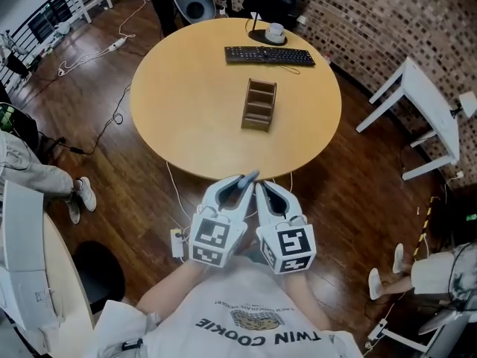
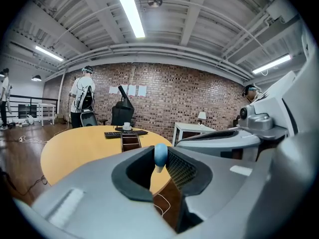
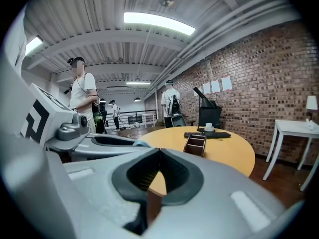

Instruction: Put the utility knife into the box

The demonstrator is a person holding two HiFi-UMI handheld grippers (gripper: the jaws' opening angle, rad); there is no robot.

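Note:
The brown open box (image 1: 258,104) with several compartments stands in the middle of the round wooden table (image 1: 186,103); it also shows as box (image 2: 130,142) and box (image 3: 195,144). Both grippers hang side by side close to my body, short of the table's near edge. My left gripper (image 1: 250,177) is shut on the utility knife, of which only the rounded blue end (image 2: 160,154) with a pale tip shows between the pads. My right gripper (image 1: 258,187) is shut with nothing in it, its jaw tips meeting (image 3: 159,156).
A black keyboard (image 1: 269,55) and a cup on a dark coaster (image 1: 275,32) lie at the table's far side. A white side table (image 1: 425,103) stands right, a chair (image 1: 194,2) beyond. A seated person's legs (image 1: 45,174) are left; cables cross the floor.

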